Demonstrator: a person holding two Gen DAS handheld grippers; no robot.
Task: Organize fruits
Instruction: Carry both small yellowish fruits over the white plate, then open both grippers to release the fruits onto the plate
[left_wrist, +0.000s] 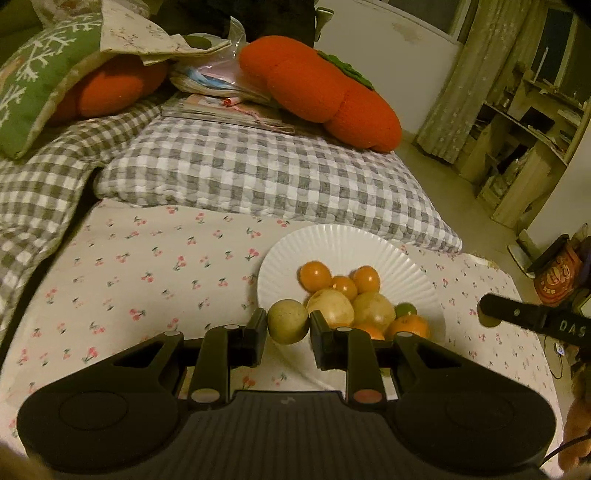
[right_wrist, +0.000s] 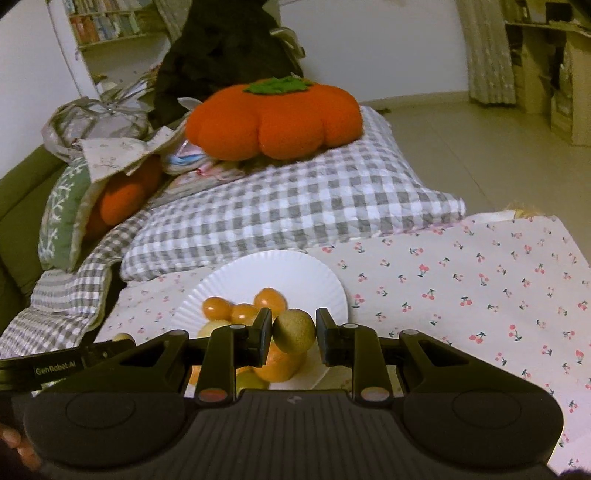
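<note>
Each gripper holds one fruit over the heaped white paper plate (left_wrist: 343, 243) on the bed: left gripper (left_wrist: 289, 326) clenched on a pale green fruit (left_wrist: 288, 321) at its 7 o'clock rim (presumably mid-sorting), right gripper (right_wrist: 294, 330) grasping a brownish-green fruit (right_wrist: 294, 331) near 5 o'clock.

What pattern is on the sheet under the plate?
Little red cherries on the white sheet, clearest in the right wrist view.

cherry-print sheet (right_wrist: 461, 280) | checked quilt (left_wrist: 258, 173) | orange plush cushion (right_wrist: 273, 118) | bookshelf (right_wrist: 107, 22), blurry
</note>
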